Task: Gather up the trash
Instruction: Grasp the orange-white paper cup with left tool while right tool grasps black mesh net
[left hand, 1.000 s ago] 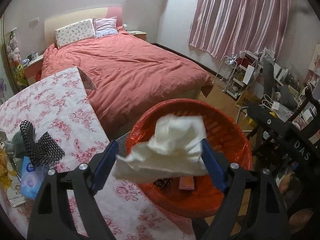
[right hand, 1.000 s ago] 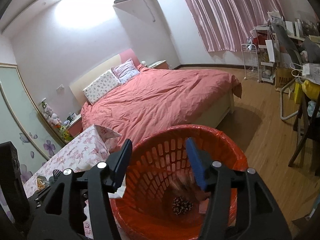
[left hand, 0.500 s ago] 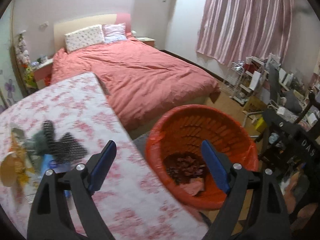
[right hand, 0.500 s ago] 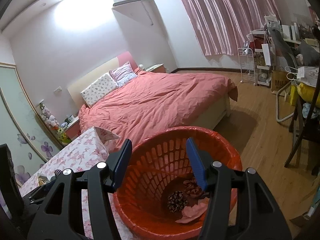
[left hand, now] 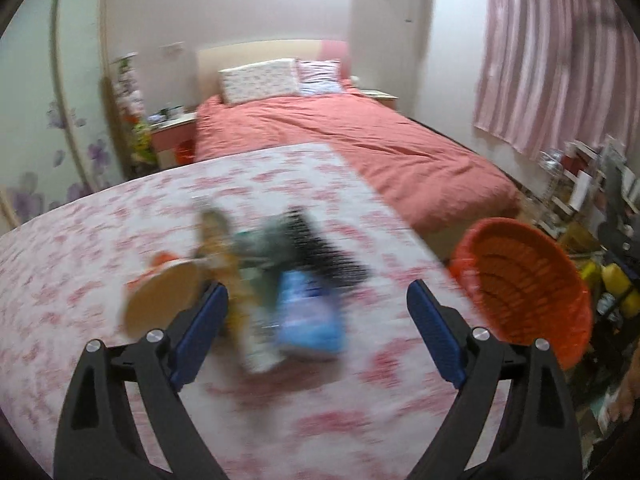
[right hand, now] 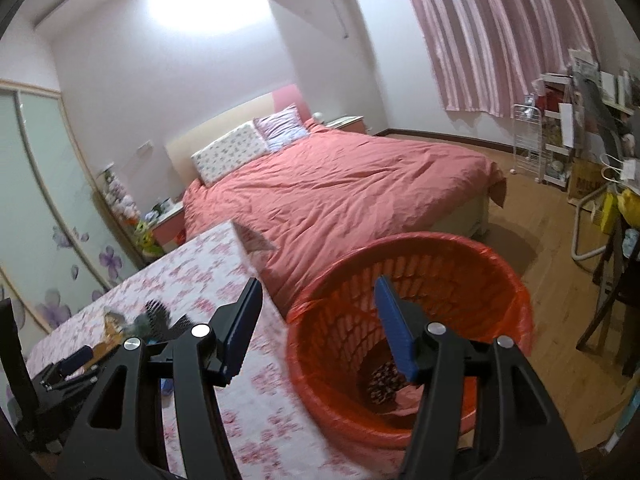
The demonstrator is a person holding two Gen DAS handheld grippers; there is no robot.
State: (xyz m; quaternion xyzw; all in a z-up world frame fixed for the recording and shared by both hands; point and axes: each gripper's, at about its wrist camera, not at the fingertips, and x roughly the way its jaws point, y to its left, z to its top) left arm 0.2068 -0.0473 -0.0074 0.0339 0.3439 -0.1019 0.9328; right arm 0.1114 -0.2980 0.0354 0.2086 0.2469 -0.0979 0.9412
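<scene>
My left gripper (left hand: 316,292) hangs over the floral-cloth table (left hand: 100,240), its jaws opening with nothing between them. Just beyond its fingertips lies a blurred heap of trash: a blue packet (left hand: 308,316), black mesh (left hand: 324,252) and a tan round lid (left hand: 164,300). The orange basket (left hand: 528,280) stands off the table's right edge. In the right wrist view my right gripper (right hand: 318,284) is open and unloaded above the near-left rim of the basket (right hand: 440,240). Scraps of trash (right hand: 386,380) lie at the basket's bottom.
A bed with a red cover (right hand: 340,192) fills the room beyond the table. Shelves with clutter (right hand: 560,140) and a dark chair (right hand: 616,300) stand at the right on the wooden floor. A person's hand (left hand: 628,392) shows at the right edge.
The white tissue left the left gripper and dropped into the basket. That gripper then swung left from the basket to over the table's heap. The right gripper shifted slightly.
</scene>
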